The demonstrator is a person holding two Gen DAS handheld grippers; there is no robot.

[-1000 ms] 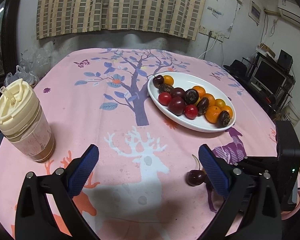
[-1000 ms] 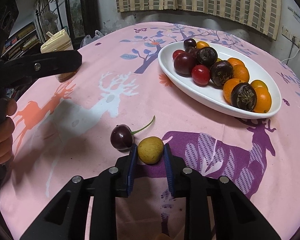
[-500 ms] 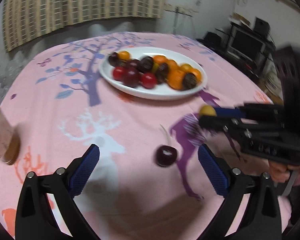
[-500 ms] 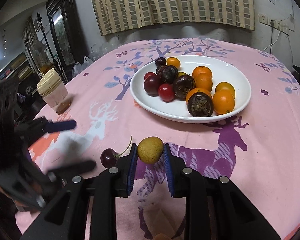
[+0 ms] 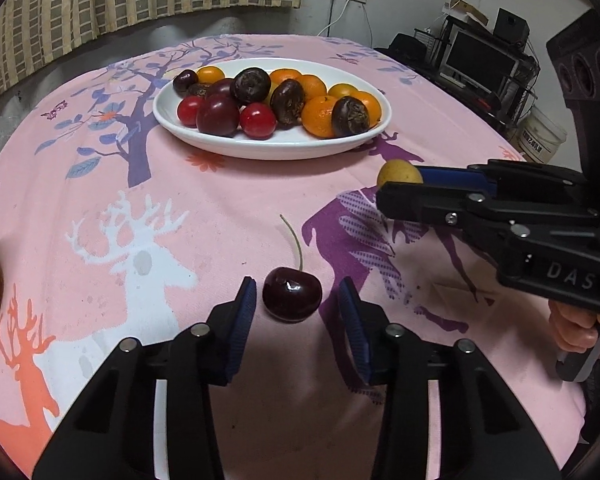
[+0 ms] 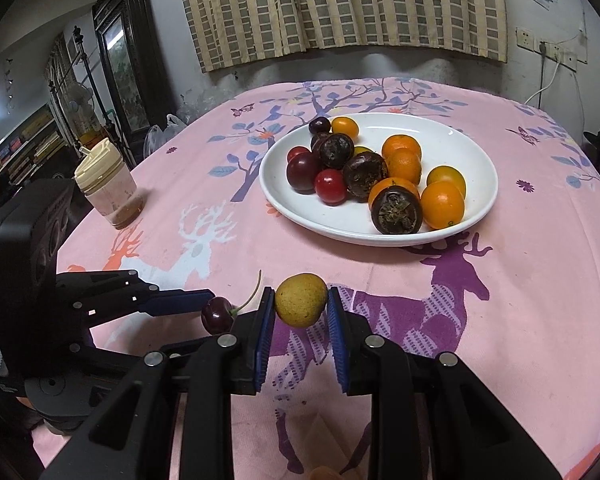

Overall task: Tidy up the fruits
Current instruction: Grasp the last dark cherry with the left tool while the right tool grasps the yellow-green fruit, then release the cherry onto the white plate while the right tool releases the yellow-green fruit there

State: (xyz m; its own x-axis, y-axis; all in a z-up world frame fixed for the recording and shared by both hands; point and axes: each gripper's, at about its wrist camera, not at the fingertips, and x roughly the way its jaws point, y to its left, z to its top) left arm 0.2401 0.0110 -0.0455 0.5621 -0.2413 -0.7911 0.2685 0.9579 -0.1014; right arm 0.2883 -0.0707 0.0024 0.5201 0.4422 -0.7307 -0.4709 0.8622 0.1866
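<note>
Pink tablecloth (image 5: 228,208) bears a cherry (image 5: 292,294) well short of the white plate (image 5: 272,148), between the closing, not-yet-touching left gripper (image 5: 296,304); squeeze gently below the stem, while the right gripper (image 6: 301,308) clamps a yellow fruit (image 6: 301,300).
</note>
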